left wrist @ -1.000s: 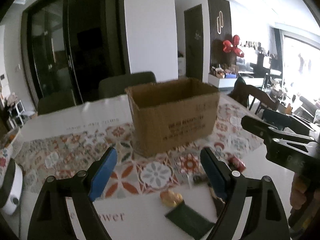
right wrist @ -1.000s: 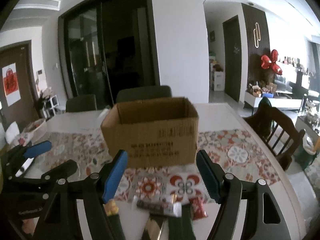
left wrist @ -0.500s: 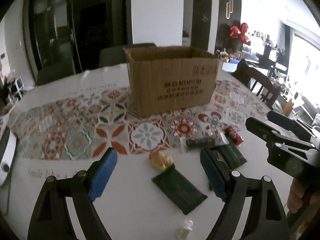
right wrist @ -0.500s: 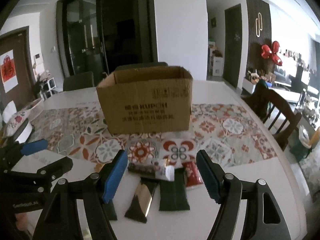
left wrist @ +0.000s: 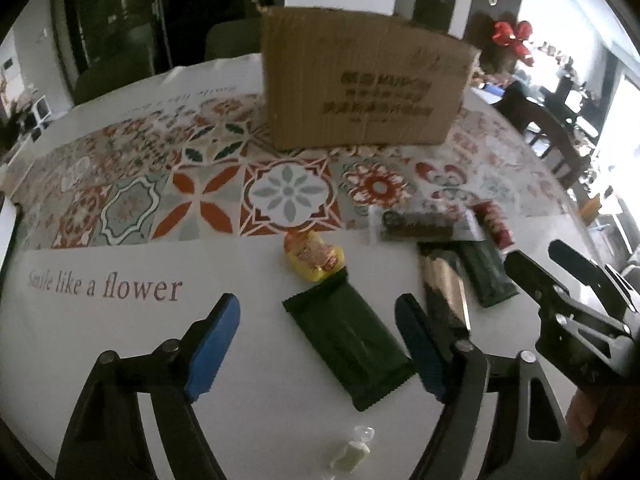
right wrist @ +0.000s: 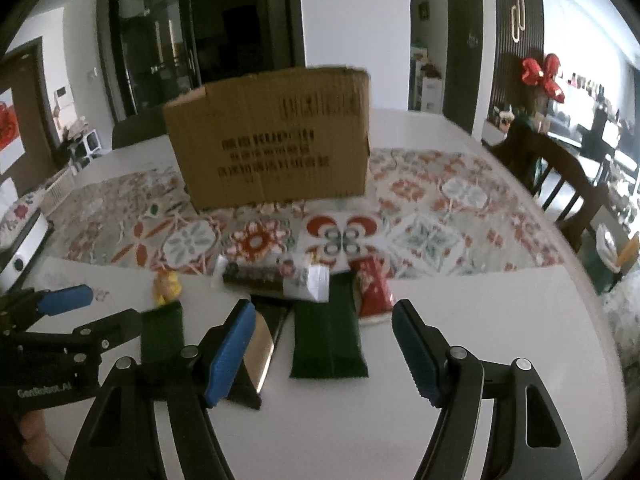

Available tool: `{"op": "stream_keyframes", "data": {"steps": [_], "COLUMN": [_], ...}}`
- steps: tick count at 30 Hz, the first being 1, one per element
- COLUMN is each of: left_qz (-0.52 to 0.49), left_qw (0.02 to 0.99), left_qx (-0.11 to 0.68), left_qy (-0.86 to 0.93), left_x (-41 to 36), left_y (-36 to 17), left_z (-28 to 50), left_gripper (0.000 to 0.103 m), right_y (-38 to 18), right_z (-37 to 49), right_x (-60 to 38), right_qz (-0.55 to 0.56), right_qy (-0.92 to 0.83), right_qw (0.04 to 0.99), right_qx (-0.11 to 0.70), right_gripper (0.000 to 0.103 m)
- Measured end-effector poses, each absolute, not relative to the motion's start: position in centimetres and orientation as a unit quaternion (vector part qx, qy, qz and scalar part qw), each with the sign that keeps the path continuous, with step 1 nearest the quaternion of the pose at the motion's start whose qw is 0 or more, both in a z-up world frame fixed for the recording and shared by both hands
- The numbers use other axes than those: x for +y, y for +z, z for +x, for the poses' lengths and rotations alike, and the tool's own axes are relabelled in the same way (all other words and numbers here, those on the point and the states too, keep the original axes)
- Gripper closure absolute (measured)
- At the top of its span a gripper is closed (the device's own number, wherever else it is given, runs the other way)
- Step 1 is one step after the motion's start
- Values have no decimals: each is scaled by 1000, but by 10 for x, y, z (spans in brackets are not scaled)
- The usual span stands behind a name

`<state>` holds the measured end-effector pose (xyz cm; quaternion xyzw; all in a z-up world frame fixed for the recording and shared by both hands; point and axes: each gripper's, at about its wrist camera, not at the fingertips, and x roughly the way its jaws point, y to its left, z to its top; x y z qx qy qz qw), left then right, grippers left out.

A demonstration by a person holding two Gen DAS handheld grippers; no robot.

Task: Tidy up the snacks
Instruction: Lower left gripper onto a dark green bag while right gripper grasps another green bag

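A brown cardboard box (left wrist: 360,92) (right wrist: 276,148) stands on the patterned table runner. In front of it lie several snack packs. A dark green pack (left wrist: 348,340) lies between the fingers of my left gripper (left wrist: 320,340), whose jaws are closing above it without touching. A yellow pack (left wrist: 314,256) lies just beyond it. My right gripper (right wrist: 324,348) is open over another dark green pack (right wrist: 328,340), with a red pack (right wrist: 372,288) and a clear-wrapped dark pack (right wrist: 272,278) behind and a shiny dark pack (right wrist: 264,344) by its left finger.
A small clear wrapper (left wrist: 352,448) lies on the white tablecloth near the front edge. A white device (right wrist: 22,248) sits at the table's left. Wooden chairs (right wrist: 560,176) stand to the right, and dark chairs behind the box.
Both grippers have come down and tilted toward the table. The snack packs, earlier at the bottom of each view, now lie between the fingers, and the box has moved up in both views.
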<state>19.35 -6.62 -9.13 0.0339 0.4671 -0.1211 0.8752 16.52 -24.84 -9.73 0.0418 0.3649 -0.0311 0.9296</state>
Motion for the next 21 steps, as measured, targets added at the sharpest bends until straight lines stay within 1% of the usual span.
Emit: {"op": "stream_keyframes", "data": {"steps": [10,13,18,21], "left_qz": [16,14,9,8], "left_qw": [859,856,853,850], "left_qx": [503,509,516,521], "left_qy": [-99,-94,-84,-81], "left_x": [-74,-77,-80,-82], "left_y": [-113,-118,-125,-129], "left_z": [202,205,209,211], "left_gripper": [25,25,26,27], "right_y": [-122,-126,-131,-133], "right_z": [175,177,180,183], "right_x": [-256,-257,-258,-258], "right_qz": [53,55,53,51], "right_qy": [-25,-25,-23,-22], "right_qw": [917,914,913,912], "right_qx": [395,400,405,405], "right_gripper": [32,36,37,41]}}
